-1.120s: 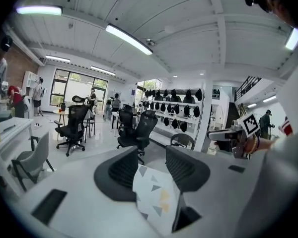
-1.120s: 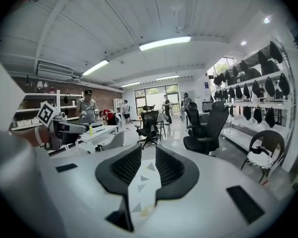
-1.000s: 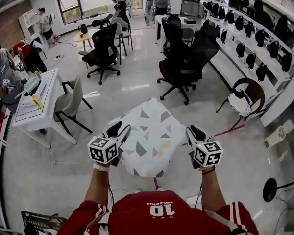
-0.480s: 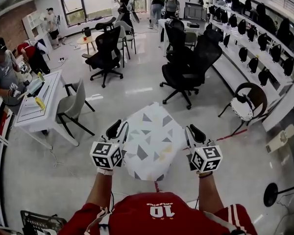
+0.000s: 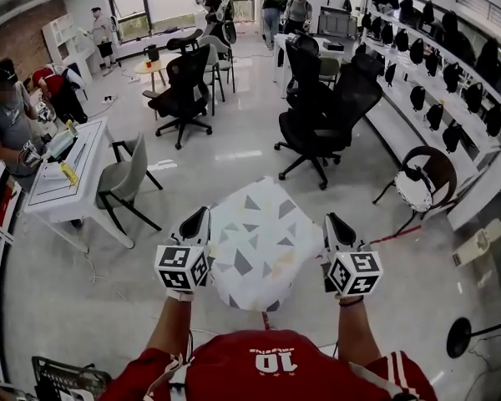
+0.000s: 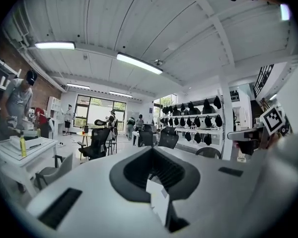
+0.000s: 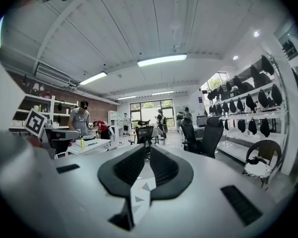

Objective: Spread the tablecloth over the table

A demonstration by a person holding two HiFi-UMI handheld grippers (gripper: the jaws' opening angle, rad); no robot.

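Closest in, the wearer's red jersey (image 5: 267, 366) filled the bottom of the head view, both forearms out ahead. The left gripper (image 5: 198, 218) had its tongs pressed together on the tablecloth (image 5: 259, 245). They had just been closing, and in the left gripper view (image 6: 156, 180) a white flap of the cloth (image 6: 158, 202) sat nipped between the pads. The right gripper (image 5: 334, 224) was pinching the opposite edge, and its own view (image 7: 145, 165) showed a strip printed with grey triangles (image 7: 139, 200) caught in the tongs.

The cloth hung between the two grippers, up off the floor (image 5: 150, 249) (whether a worktop stood beneath it could not be told). Its long axis ran away from the wearer, with the near end drooping toward the jersey. The far end pointed at the black office chairs (image 5: 317, 115).

A second earlier the left tongs were spread wide beside the cloth's edge; now they were clamped. The cloth also sat squarer between the hands, less skewed to the left than before.

Further out stood a grey chair (image 5: 121, 178) by a white worktop (image 5: 63, 174). Beyond them, people (image 5: 284, 7) stood near the windows.
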